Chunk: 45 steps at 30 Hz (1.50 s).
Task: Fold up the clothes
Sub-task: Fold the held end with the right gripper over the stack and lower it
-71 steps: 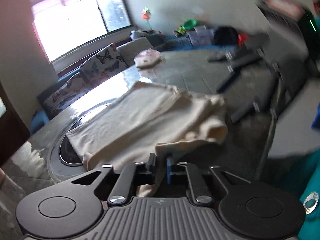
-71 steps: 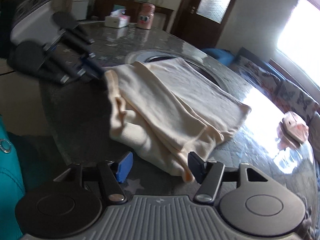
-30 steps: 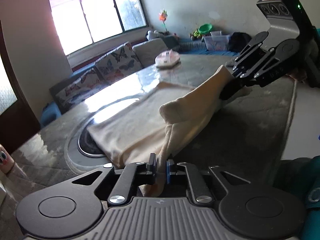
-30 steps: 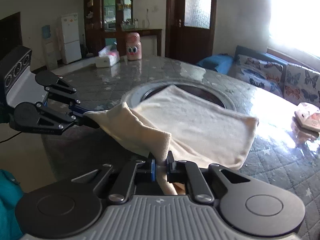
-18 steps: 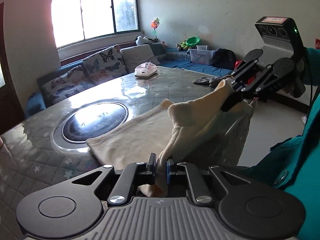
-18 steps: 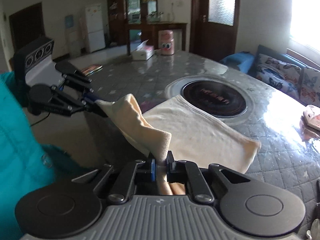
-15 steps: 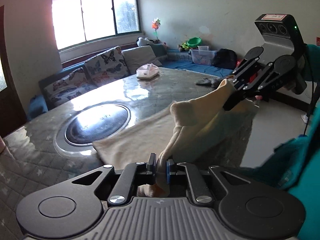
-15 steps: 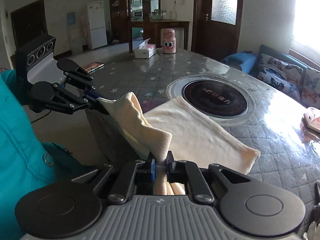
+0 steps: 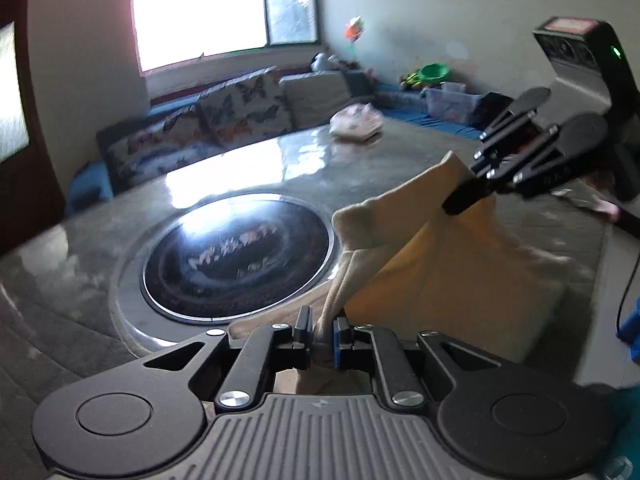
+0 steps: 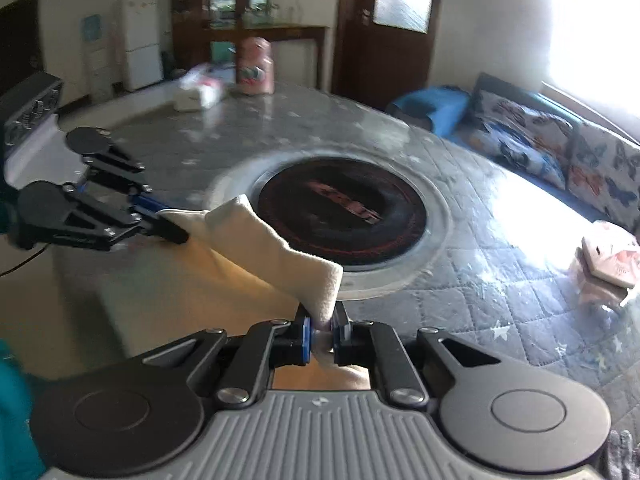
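Observation:
A cream garment [image 9: 448,276] hangs stretched between my two grippers, lifted above the near edge of the round grey table [image 9: 248,168]. My left gripper [image 9: 321,338] is shut on one corner of it. My right gripper [image 10: 321,338] is shut on the other corner. In the left wrist view the right gripper [image 9: 472,190] pinches the far end of the cloth at the right. In the right wrist view the left gripper [image 10: 168,232] holds the cloth [image 10: 276,252] at the left. The lower part of the garment droops below the top edge.
A round black cooktop [image 9: 240,256] is set in the table's middle; it also shows in the right wrist view [image 10: 340,208]. A pink tissue pack [image 10: 608,260] lies at the table's far right. A tissue box [image 10: 198,94] and pink jar [image 10: 254,66] stand at the far side. A butterfly sofa [image 9: 208,136] runs beyond.
Both grippers have pulled the garment off the cooktop toward the table's near edge and lifted it. The cooktop is now uncovered. Both views show motion blur.

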### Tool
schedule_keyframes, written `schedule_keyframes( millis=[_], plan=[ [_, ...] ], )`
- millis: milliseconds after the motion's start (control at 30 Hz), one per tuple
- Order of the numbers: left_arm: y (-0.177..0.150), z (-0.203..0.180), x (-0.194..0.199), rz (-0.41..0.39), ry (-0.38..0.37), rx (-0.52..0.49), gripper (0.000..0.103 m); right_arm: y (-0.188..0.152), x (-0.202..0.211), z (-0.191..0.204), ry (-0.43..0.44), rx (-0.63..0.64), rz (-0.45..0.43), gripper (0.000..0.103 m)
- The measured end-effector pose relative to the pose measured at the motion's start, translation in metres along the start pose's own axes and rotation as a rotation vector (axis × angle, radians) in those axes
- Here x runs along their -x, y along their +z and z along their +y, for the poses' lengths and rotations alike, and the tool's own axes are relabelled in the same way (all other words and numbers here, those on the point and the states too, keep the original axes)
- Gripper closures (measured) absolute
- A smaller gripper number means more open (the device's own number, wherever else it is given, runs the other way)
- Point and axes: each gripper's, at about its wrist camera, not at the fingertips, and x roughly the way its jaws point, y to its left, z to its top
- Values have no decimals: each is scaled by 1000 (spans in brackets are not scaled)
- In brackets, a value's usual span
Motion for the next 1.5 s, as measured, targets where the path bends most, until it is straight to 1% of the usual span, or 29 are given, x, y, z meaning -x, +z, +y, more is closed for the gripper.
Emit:
schedule_keyframes(
  millis=[100,133,200,233,267,367,500,567,600,633,700,767,833,900,933,967,1067,1167,1300,1433,1500],
  plan=[
    [-3,9,-24,26,26,52,91,-8,-31,-9,-33,-49,7,93],
    [-4,12,-28,27,39,68,89,-12,-39,-11,-43,-71,3,92],
    [-4,16,-32,24,61,99,86,-19,-49,-15,-81,-116,-14,85],
    [-4,17,-32,21,75,110,82,-23,-51,-16,-101,-134,-24,77],
    [-4,19,-32,19,91,119,79,-25,-52,-16,-117,-145,-35,74],
    [-4,22,-31,25,120,129,76,-30,-44,-17,-157,-186,-80,73],
    [-3,22,-35,37,164,148,65,-36,-24,-10,-190,-210,-150,74],
    [0,23,-36,38,187,179,54,-41,-18,-5,-181,-229,-166,76],
    [2,23,-35,36,192,194,52,-42,-18,-5,-163,-240,-157,77],
    [4,22,-33,30,186,206,51,-43,-20,-5,-153,-249,-149,80],
    [9,18,-28,9,170,220,42,-45,-25,-9,-162,-263,-132,82],
    [15,10,-18,-24,142,225,25,-47,-30,-19,-169,-313,-116,84],
    [20,1,-9,-55,115,227,23,-48,-36,-28,-175,-360,-108,87],
    [23,-8,-3,-73,90,229,17,-49,-37,-34,-177,-383,-110,88],
    [23,-12,0,-80,69,235,7,-49,-36,-35,-175,-387,-113,88],
    [23,-17,1,-86,48,239,0,-47,-34,-34,-165,-381,-120,88],
    [20,-29,3,-97,0,230,0,-39,-32,-24,-107,-334,-139,88],
    [15,-36,1,-83,-10,211,0,-30,-41,-15,-68,-276,-123,88],
    [7,-35,3,-75,-31,214,0,-23,-61,-14,-59,-254,-84,89],
    [-1,-34,9,-68,-45,213,0,-18,-64,-16,-56,-267,-91,89],
    [-5,-36,12,-63,-47,197,0,-14,-59,-11,-31,-250,-103,87]
  ],
)
